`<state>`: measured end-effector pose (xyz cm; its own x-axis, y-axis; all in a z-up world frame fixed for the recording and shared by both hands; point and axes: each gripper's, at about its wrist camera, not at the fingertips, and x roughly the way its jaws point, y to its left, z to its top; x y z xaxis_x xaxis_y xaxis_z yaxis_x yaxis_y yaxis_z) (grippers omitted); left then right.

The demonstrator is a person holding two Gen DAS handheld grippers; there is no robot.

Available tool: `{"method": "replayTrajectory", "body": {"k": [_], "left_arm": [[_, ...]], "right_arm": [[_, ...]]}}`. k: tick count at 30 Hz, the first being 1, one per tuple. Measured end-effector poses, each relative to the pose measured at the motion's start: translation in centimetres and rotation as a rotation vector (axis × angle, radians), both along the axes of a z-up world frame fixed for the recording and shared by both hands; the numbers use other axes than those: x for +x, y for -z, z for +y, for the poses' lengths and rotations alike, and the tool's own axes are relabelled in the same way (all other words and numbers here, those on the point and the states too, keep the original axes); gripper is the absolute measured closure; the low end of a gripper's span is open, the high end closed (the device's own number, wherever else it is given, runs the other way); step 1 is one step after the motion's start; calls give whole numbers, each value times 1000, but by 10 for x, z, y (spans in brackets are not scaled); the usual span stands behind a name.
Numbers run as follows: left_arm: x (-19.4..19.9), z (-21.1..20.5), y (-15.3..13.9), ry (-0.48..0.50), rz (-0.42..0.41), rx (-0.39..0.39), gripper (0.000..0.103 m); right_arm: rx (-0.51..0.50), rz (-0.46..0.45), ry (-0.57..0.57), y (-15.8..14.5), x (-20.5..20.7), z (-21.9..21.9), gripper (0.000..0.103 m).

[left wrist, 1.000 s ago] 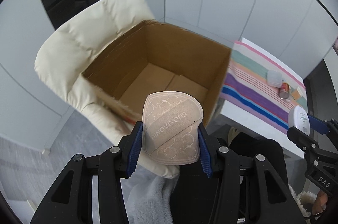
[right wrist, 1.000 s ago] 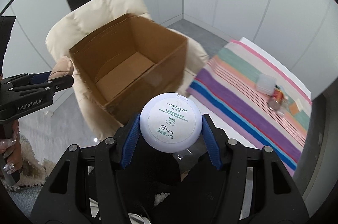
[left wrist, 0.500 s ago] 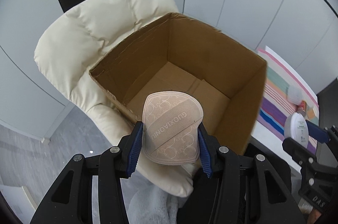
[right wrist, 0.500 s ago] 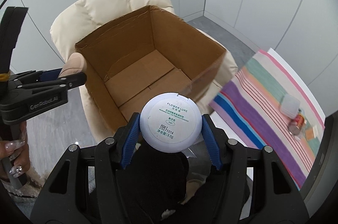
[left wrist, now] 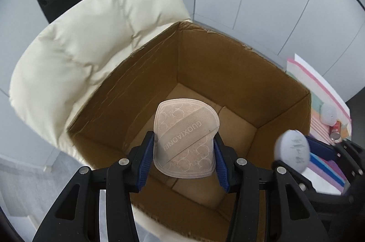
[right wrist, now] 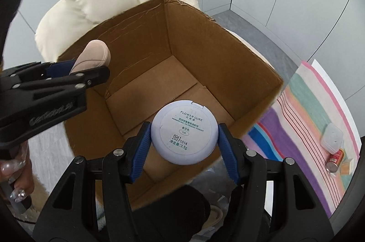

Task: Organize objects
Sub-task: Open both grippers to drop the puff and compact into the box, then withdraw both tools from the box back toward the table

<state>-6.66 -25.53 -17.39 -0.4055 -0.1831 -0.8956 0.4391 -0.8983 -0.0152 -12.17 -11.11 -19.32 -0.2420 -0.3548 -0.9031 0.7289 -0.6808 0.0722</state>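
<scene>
My left gripper [left wrist: 183,160] is shut on a beige powder puff [left wrist: 186,137] printed GUOXIAONIU and holds it above the open cardboard box [left wrist: 228,73]. My right gripper [right wrist: 184,149] is shut on a round white powder compact [right wrist: 184,131] labelled FLOWER LURE, also above the box [right wrist: 205,41]. The box is empty inside. In the right wrist view the left gripper [right wrist: 75,72] and its puff [right wrist: 93,56] hang over the box's left rim. In the left wrist view the compact [left wrist: 293,149] shows blurred at the box's right rim.
The box sits on a cream padded chair [left wrist: 86,45]. To the right is a striped cloth [right wrist: 310,109] on a table, with a small clear container [right wrist: 332,137] and a small red can [right wrist: 335,158]. Grey wall panels stand behind.
Both grippers have moved forward over the box with their objects still held. The box now fills both views; the striped cloth has slid to the right edge.
</scene>
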Motion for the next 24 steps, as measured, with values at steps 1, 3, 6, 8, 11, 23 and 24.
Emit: {"method": "replayTrajectory", "body": {"k": [1,3,6,8,11,23,24], "left_arm": [[0,-1,2,11,6,9,41],[-1,-3,9,35,-18,28,31],[0,-10,17,15,-54,70,23],[2,-12,18,10,-51,88,22],[4,-13,17,2,-50,89,22],[7,-14,10,12,-45,64,22],[10,-15,8,10,-43,67,22]], "right_arm": [[-10,-5,4,2,-4,-1,42],[-33,-10,4,6,-9,-5,10],[-43,45,15,5,-9,-7,0],[-45,60,11,4,-9,-9,0],[-63,42,6,4,-10,-10,0],[-67,59,8,-4,-5,-2,0],[-67,60,9,-5,-4,-2,0]]}}
